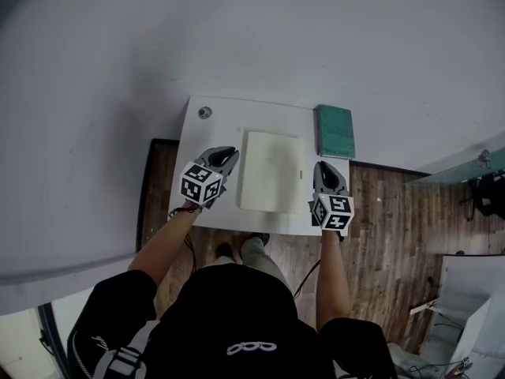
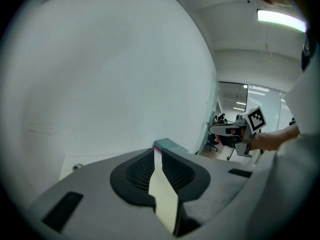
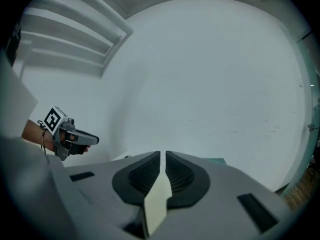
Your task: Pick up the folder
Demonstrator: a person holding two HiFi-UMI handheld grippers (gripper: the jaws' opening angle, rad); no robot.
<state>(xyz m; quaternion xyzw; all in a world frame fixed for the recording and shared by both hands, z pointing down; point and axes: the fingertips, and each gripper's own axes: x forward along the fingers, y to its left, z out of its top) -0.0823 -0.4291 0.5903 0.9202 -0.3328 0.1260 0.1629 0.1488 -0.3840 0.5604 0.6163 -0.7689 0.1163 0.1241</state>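
A cream folder [image 1: 271, 170] lies flat in the middle of the small white table [image 1: 213, 133]. My left gripper [image 1: 227, 158] hovers just off the folder's left edge, jaws shut and empty. My right gripper [image 1: 322, 167] hangs beside the folder's right edge, over the table's right rim, also shut and empty. In the left gripper view the jaws [image 2: 157, 151] stand together with only a thin pale slit between them. The right gripper view shows the same shut jaws [image 3: 163, 155]. Each gripper is visible from the other's camera.
A green book [image 1: 335, 131] lies at the table's back right corner. A small round grey object [image 1: 205, 112] sits at the back left corner. A pale wall stands behind the table. Wood floor [image 1: 387, 227] spreads to the right, and the person's feet are under the front edge.
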